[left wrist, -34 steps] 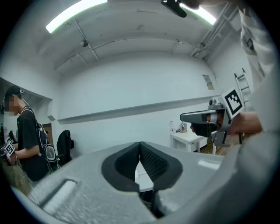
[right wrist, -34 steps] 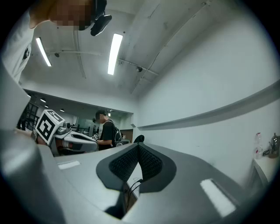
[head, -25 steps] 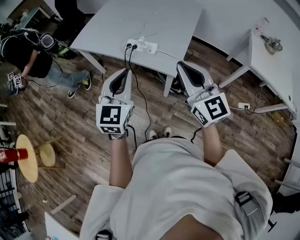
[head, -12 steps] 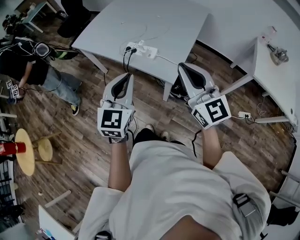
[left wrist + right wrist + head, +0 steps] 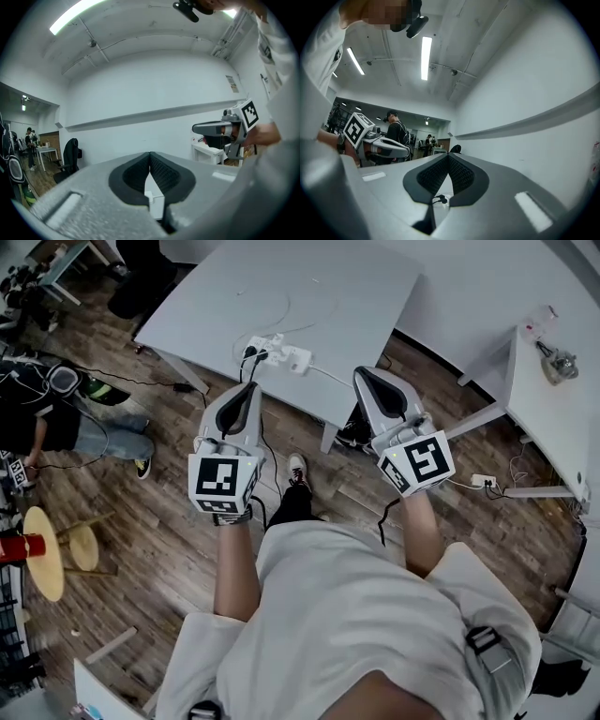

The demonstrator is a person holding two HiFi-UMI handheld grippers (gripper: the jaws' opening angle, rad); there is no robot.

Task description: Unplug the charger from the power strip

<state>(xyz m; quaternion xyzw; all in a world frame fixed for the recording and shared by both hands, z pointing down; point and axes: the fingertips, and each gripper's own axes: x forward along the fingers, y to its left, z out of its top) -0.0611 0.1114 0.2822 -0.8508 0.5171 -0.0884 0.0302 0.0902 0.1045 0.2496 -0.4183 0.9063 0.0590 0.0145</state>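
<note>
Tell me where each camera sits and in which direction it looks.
Head view: on the person's head, looking steeply down at the grey table, power strip and wood floor; shows the left gripper, right gripper, forearms and white shirt.
Left gripper view: on the left gripper, looking level along its shut jaws toward a white wall; right gripper at its right.
Right gripper view: on the right gripper, level along its shut jaws; left gripper at its left.
Shared: each gripper view catches the other gripper.
</note>
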